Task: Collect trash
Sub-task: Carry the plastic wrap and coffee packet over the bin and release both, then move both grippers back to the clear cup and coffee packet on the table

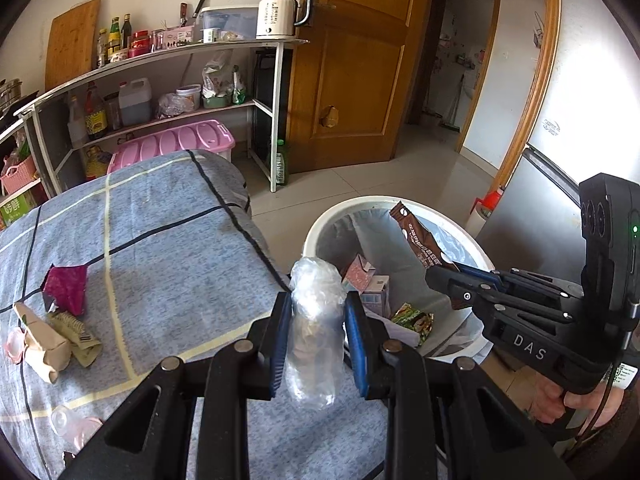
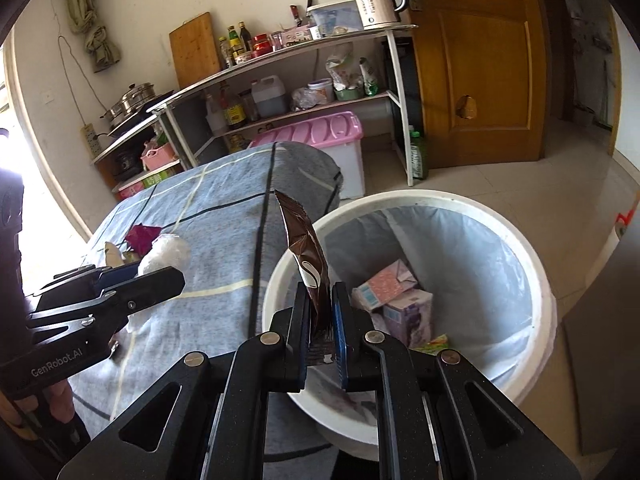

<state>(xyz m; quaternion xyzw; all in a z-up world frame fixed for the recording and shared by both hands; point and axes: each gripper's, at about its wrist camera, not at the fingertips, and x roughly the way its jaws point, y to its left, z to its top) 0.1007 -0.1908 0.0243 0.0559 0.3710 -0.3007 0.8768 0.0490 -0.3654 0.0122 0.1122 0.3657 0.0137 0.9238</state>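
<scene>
My left jaws (image 1: 318, 320) pinch a light, squashy clear plastic wad (image 1: 314, 320) mid-body, my right jaws (image 2: 320, 320) clamp a slick brown wrapper's (image 2: 306, 248) bottom edge, the bin (image 2: 400, 200) at one o'clock.

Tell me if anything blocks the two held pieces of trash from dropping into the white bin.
Nothing visible does. The brown wrapper in the right gripper is over the open bin. The clear plastic in the left gripper is still above the table's edge, beside the rim.
</scene>
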